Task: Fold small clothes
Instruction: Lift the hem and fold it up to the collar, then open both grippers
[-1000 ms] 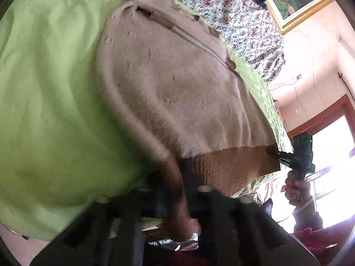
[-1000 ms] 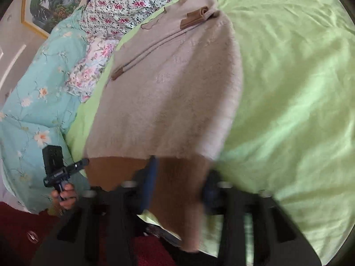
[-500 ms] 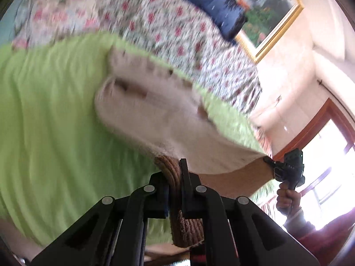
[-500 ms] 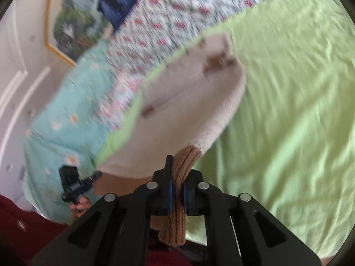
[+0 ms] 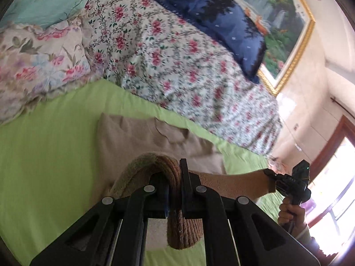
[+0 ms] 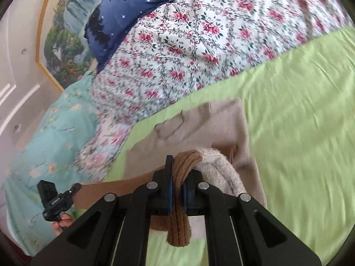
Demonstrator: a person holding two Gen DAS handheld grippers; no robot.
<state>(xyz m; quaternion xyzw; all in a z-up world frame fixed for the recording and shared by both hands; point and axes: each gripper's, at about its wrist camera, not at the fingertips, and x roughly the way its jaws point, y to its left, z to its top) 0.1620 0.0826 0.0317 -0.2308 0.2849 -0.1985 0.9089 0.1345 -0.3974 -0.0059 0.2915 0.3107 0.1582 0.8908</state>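
A beige knit sweater (image 5: 137, 137) with a brown ribbed hem lies on the green bedsheet (image 5: 44, 155), its collar end toward the quilts. My left gripper (image 5: 176, 177) is shut on the brown hem (image 5: 177, 228) at one corner and holds it above the sweater. My right gripper (image 6: 177, 177) is shut on the hem (image 6: 179, 226) at the other corner. The hem edge stretches between the two grippers. The right gripper shows in the left wrist view (image 5: 288, 184), and the left gripper in the right wrist view (image 6: 60, 199). The sweater also shows in the right wrist view (image 6: 210, 128).
A floral quilt (image 5: 177, 51), a teal quilt (image 6: 51, 137) and a blue pillow (image 5: 221, 17) are piled at the head of the bed. A framed painting (image 5: 286, 44) hangs on the wall. A window (image 5: 332, 188) is at the right.
Both grippers have lifted the hem and carried it forward over the sweater toward the collar. The view has tilted up from the sheet to the quilts and the wall.
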